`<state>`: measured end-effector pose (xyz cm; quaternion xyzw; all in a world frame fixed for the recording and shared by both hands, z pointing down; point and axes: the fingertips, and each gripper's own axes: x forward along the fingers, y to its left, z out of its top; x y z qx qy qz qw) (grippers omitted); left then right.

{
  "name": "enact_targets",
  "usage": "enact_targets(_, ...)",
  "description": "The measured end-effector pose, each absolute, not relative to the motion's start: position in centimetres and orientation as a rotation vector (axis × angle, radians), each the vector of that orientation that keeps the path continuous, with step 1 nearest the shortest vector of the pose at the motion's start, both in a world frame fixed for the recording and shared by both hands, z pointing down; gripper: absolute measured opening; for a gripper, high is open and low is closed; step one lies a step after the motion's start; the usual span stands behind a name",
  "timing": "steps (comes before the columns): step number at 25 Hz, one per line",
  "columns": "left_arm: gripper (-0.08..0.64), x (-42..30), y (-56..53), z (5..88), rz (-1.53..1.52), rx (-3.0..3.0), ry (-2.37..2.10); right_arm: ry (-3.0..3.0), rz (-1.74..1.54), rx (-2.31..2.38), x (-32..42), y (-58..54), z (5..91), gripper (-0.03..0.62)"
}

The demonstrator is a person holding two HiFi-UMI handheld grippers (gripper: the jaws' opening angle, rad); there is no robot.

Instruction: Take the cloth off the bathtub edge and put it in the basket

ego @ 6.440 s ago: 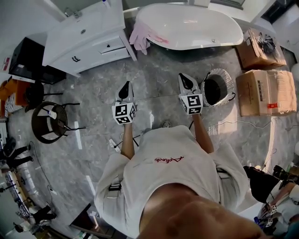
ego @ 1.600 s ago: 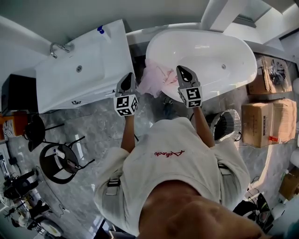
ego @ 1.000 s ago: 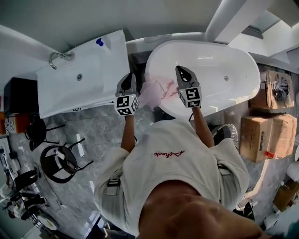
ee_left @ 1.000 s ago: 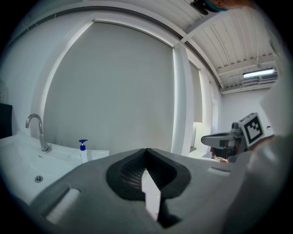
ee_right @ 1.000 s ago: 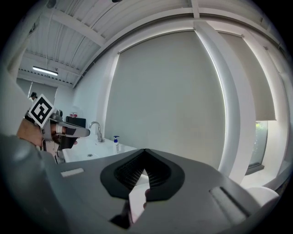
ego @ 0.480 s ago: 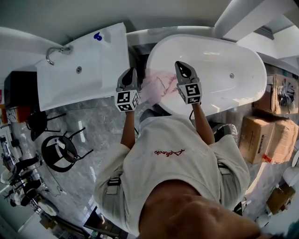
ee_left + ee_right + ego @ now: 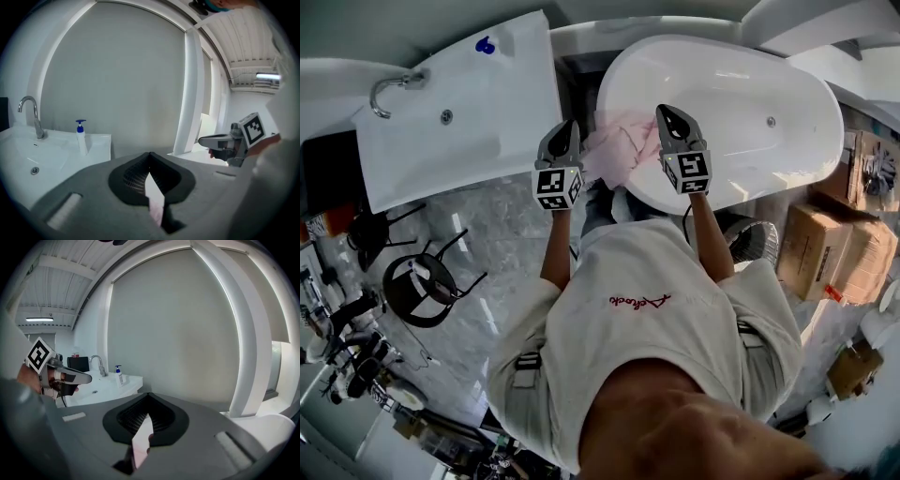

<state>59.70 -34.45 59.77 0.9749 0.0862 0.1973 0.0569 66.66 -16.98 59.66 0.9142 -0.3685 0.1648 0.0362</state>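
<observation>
A pink cloth (image 7: 619,152) is bunched between my two grippers over the left end of the white bathtub (image 7: 741,94). My left gripper (image 7: 572,126) is shut on the cloth's left side. A pink strip of cloth (image 7: 154,201) shows between its closed jaws. My right gripper (image 7: 664,112) is shut on the cloth's right side, with the same pink cloth (image 7: 140,441) pinched in its jaws. I cannot tell whether the cloth still touches the rim. The wire basket (image 7: 755,246) stands on the floor at the right, partly hidden by my right arm.
A white vanity with sink and tap (image 7: 459,103) stands left of the tub, with a soap bottle (image 7: 81,137) on it. Cardboard boxes (image 7: 820,253) sit beyond the basket. A black stool (image 7: 427,291) stands on the grey floor at the left.
The cloth lay flatter on the tub rim before; now it is gathered higher between the two grippers. My head has shifted, so the tub and vanity sit differently in view.
</observation>
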Motion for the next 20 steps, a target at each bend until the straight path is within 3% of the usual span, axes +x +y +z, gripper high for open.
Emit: enact_targets(20, 0.000, 56.9, -33.8, 69.8, 0.808, 2.879, 0.396, -1.084, 0.947, 2.695, 60.1, -17.4, 74.1, 0.006)
